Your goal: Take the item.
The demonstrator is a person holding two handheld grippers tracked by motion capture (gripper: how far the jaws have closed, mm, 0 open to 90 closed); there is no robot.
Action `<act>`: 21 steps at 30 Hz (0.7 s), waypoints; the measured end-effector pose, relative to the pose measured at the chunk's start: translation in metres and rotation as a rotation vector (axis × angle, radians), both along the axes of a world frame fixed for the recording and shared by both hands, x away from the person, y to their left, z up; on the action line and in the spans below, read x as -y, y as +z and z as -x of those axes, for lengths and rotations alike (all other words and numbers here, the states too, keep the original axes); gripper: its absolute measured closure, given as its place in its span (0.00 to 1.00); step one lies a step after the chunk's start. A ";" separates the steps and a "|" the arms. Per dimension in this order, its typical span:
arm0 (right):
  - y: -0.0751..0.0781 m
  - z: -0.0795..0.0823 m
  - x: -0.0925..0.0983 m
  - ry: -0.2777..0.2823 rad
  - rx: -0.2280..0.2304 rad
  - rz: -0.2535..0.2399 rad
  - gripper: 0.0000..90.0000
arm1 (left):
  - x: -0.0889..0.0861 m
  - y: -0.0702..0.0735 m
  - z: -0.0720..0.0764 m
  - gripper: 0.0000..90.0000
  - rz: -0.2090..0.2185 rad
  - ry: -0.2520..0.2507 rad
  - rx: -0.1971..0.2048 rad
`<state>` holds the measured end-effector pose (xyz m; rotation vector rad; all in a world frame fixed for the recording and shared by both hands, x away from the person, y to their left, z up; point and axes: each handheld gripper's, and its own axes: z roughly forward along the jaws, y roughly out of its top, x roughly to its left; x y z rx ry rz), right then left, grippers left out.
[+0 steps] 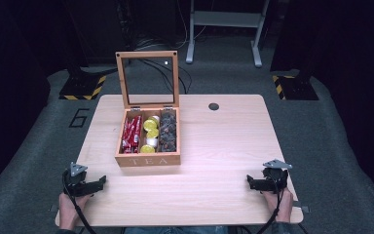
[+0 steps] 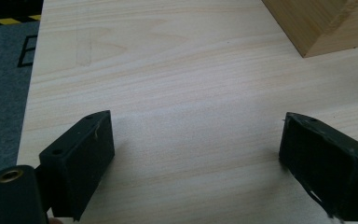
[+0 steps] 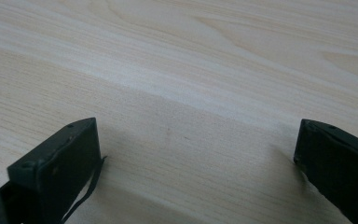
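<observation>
Resting low, both tongs [image 1: 100,181] [image 1: 250,181] agape.

Light falls evenly on the desk [image 1: 224,146] while everything beyond it is dark. Soft shadows lie just beside the tea box [image 1: 147,141]. All views are grainy; the gripper views blur up close.

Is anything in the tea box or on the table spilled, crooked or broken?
Nothing stands out. The tea box sits square on the table, lid up, its packets and rounds inside the three compartments. Both grippers, left and right, are open and empty.
</observation>
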<state>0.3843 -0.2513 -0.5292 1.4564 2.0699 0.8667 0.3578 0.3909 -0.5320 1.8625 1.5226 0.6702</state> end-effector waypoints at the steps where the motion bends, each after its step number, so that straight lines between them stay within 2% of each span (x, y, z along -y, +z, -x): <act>1: 0.000 0.000 0.000 0.000 -0.003 0.001 0.00 | 0.000 0.001 -0.001 0.08 -0.012 -0.012 -0.015; 3: 0.000 0.000 0.000 0.002 -0.004 -0.003 0.00 | 0.000 0.002 -0.002 0.04 0.002 -0.015 -0.029; 6: 0.000 -0.001 0.000 0.000 -0.007 -0.018 0.00 | 0.002 0.007 -0.004 0.02 0.007 -0.029 -0.023; 10: 0.000 0.000 0.000 0.006 -0.010 -0.015 0.00 | 0.004 0.017 -0.004 0.01 0.033 -0.020 0.022; 12: 0.000 0.000 0.000 0.002 -0.011 -0.017 0.00 | 0.004 0.022 -0.004 0.00 0.064 -0.024 0.028; 15: 0.000 0.000 0.000 0.003 -0.011 -0.017 0.00 | 0.006 0.030 -0.004 0.00 0.080 -0.026 0.038; 21: 0.000 0.000 0.000 0.003 -0.011 -0.018 0.00 | 0.013 0.047 -0.008 0.00 0.092 -0.062 0.047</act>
